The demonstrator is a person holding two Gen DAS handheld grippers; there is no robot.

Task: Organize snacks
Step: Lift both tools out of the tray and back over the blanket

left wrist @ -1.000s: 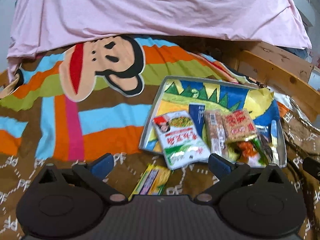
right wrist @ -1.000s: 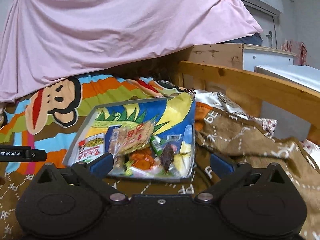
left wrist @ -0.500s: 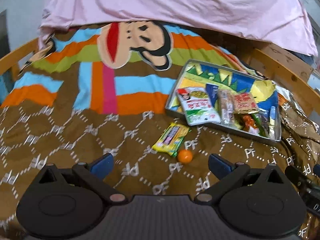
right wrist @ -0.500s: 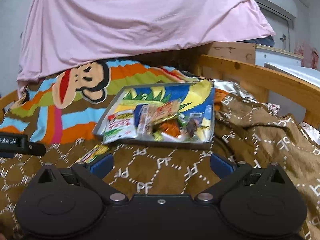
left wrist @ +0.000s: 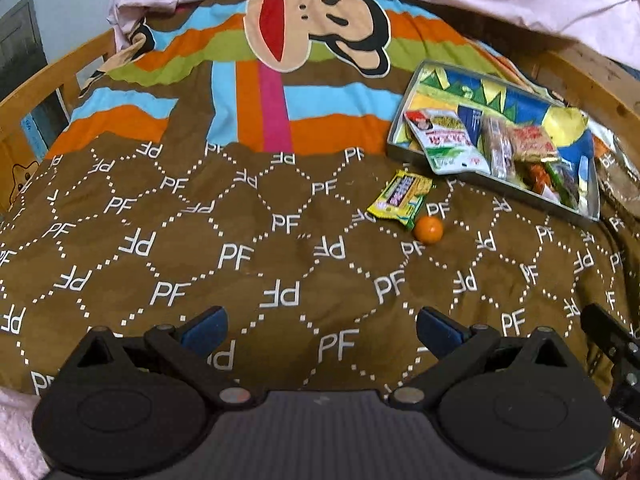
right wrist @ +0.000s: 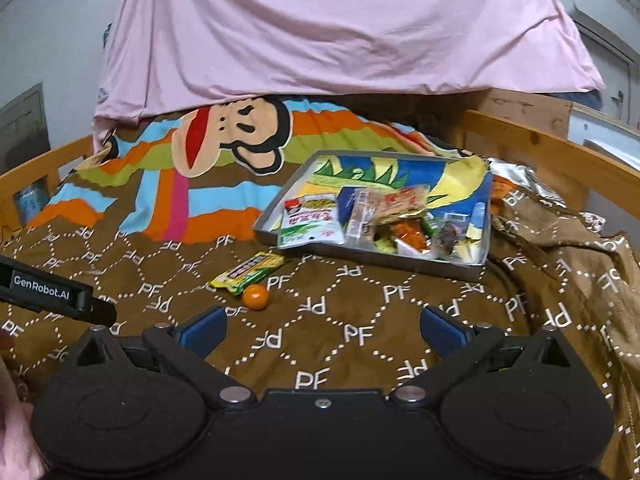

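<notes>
Orange ball (left wrist: pixel 428 229), one yellow packet (left wrist: pixel 401 197)

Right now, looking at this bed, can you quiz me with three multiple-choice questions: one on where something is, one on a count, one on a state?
1. Where is the orange ball?
A. in the tray
B. on the blanket beside the yellow packet
C. between the tongs

2. How many snacks lie outside the tray?
A. two
B. four
C. none

3. The left tongs are:
A. shut on a packet
B. open, empty
C. shut

Answers: B, it rests on the blanket; A, ball and packet; B, fingers spread apart.
</notes>
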